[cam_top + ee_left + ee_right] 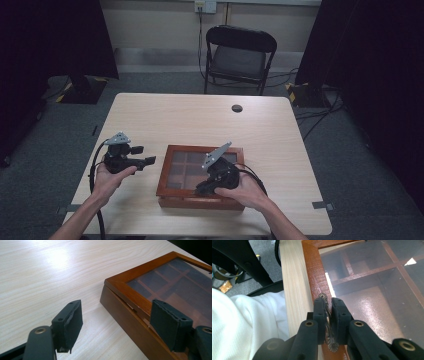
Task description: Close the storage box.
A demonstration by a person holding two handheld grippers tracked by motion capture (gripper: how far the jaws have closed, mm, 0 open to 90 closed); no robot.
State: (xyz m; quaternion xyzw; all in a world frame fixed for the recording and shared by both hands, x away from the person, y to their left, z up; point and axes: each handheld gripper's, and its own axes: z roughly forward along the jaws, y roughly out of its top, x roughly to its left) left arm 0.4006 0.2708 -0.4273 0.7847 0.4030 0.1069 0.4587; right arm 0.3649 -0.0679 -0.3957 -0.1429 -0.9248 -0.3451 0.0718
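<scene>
The right tool (328, 312) pinches the box's (172, 150) brass clasp (327, 322), probably the best hold; the glass lid (372, 287) looks stiff and fragile. The left tool (117, 322) stands wide.

1. Right gripper (200, 190) tips in high view: lost against the dark box (172, 192) front edge, jaw state unreadable there.
2. Brass latch (327, 322) in right gripper view: middle covered by the pressing pads, lower end runs behind the jaws.
3. Box in left gripper view: far side cut off by the frame's right edge; contents under the glass lid (180, 282) too dim to tell.
4. Person's forearms cut off at the bottom of the high view.
5. Small dark round spot (237, 108) on the tabletop (165, 120): too small to identify.
</scene>
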